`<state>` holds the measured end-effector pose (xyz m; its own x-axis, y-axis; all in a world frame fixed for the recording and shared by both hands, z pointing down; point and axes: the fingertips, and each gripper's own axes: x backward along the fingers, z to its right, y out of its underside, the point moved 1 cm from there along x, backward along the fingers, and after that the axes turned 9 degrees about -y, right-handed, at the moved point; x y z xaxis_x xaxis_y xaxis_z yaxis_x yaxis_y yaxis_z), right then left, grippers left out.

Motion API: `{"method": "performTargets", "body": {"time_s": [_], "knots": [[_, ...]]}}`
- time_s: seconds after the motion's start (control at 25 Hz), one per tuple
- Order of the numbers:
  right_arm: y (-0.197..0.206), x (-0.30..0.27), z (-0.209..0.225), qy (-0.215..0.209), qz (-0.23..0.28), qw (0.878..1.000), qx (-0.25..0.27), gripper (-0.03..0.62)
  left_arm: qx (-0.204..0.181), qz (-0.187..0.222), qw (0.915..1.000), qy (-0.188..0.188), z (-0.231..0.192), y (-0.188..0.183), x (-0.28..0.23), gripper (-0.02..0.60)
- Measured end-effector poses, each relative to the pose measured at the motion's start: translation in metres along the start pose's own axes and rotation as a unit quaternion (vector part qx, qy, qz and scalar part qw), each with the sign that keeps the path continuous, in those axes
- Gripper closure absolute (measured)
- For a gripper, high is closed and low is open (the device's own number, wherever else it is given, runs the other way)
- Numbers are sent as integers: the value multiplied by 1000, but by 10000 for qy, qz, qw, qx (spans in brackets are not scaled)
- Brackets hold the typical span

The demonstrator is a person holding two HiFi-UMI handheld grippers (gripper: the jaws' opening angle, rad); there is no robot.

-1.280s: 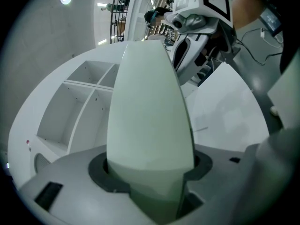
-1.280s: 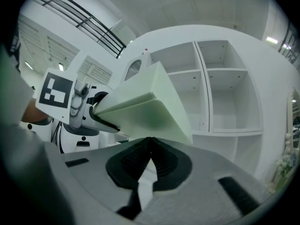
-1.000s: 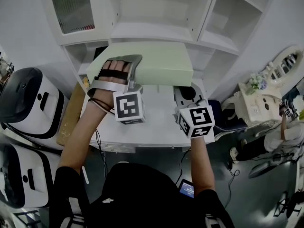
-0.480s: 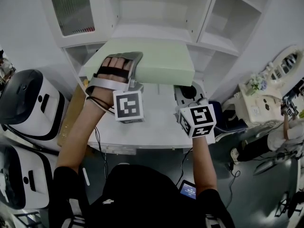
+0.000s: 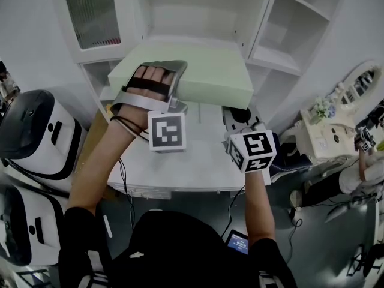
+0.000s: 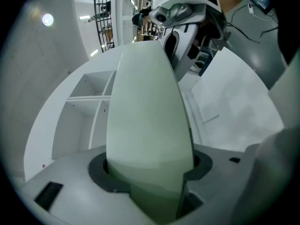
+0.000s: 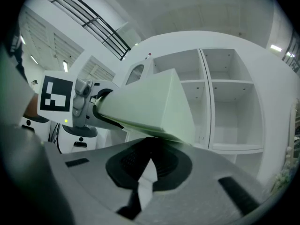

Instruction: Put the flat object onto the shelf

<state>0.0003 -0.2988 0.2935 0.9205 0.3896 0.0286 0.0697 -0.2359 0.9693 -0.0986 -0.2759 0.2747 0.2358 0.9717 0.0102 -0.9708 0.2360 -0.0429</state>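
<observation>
The green flat box (image 5: 207, 77), clamped in the left gripper (image 5: 170, 80) and propped on the right gripper (image 5: 240, 117) with jaws together, now sits higher, nearer the shelf (image 5: 180, 39).

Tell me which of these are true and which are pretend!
1. The left hand-held gripper is clamped on the pale green slab. True.
2. The slab already lies inside a shelf compartment. False: it is held up in front of the shelf unit, over the table.
3. The shelf unit is white. True.
4. The table is black. False: it is white.
</observation>
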Motion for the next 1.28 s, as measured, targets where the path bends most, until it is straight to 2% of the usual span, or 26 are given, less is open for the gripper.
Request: {"method": "performTargets", "body": {"time_s": [0.44,0.96,1.28], "knots": [[-5,-12,16,4,-14,10000,5,595,87,-13,10000,-19,-6,3,-20,307],[1,-10,33,-78,-55,9999,34,595,15,-133,9999,-70,-6,-4,-33,307],[5,-17,41,-53,-134,9999,41,595,5,-72,9999,-115,-6,-5,-44,307]]}}
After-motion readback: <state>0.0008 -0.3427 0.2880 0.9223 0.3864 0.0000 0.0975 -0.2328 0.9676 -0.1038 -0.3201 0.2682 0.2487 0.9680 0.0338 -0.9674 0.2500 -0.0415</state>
